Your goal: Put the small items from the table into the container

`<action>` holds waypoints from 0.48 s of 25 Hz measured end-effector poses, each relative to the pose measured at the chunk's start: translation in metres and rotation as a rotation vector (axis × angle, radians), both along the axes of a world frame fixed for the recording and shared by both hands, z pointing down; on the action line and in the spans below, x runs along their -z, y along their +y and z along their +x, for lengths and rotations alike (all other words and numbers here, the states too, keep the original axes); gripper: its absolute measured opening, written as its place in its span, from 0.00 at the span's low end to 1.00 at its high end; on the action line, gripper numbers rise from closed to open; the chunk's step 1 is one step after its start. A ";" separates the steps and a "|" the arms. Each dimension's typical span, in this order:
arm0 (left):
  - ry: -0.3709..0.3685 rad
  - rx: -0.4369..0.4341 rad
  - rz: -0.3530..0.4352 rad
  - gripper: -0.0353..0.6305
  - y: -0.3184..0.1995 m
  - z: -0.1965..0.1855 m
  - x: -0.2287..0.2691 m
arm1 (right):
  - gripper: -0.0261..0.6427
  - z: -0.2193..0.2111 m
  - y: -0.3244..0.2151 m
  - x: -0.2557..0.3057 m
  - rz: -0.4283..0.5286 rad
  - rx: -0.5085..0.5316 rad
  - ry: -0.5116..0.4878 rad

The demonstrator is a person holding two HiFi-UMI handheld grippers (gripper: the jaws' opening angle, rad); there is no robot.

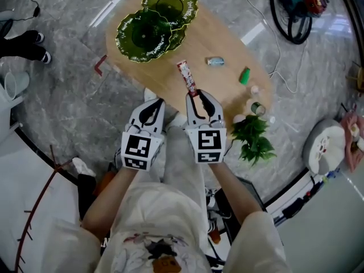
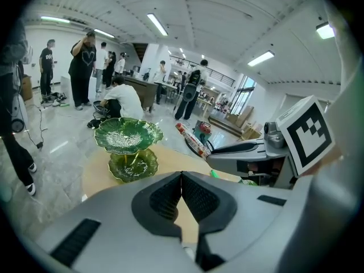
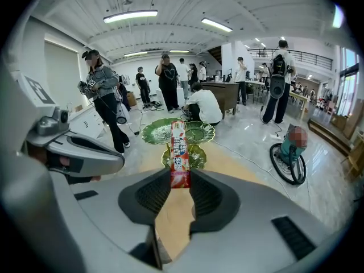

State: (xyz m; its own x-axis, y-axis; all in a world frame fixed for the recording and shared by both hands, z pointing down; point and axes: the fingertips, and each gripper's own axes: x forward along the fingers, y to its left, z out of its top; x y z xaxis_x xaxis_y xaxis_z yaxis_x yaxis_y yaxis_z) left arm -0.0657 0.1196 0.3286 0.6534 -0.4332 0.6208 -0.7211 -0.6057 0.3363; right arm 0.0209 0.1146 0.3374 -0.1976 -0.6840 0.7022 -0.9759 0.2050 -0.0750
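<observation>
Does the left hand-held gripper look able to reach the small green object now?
Probably not directly: the right hand-held gripper, holding a long red snack packet, sits between the left hand-held gripper and that green object.

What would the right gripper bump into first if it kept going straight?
Probably the green leaf dish, its red packet touching first; it might strike the table before that, depth is unclear.
</observation>
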 end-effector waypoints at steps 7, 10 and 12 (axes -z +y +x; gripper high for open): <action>0.003 0.020 0.013 0.06 -0.011 -0.011 0.005 | 0.20 -0.017 -0.015 0.009 0.018 0.016 -0.009; 0.004 0.027 0.018 0.06 -0.018 -0.015 0.006 | 0.20 -0.024 -0.023 0.011 0.026 0.020 -0.014; 0.005 0.029 0.020 0.06 -0.022 -0.017 0.007 | 0.20 -0.029 -0.029 0.012 0.031 0.025 -0.017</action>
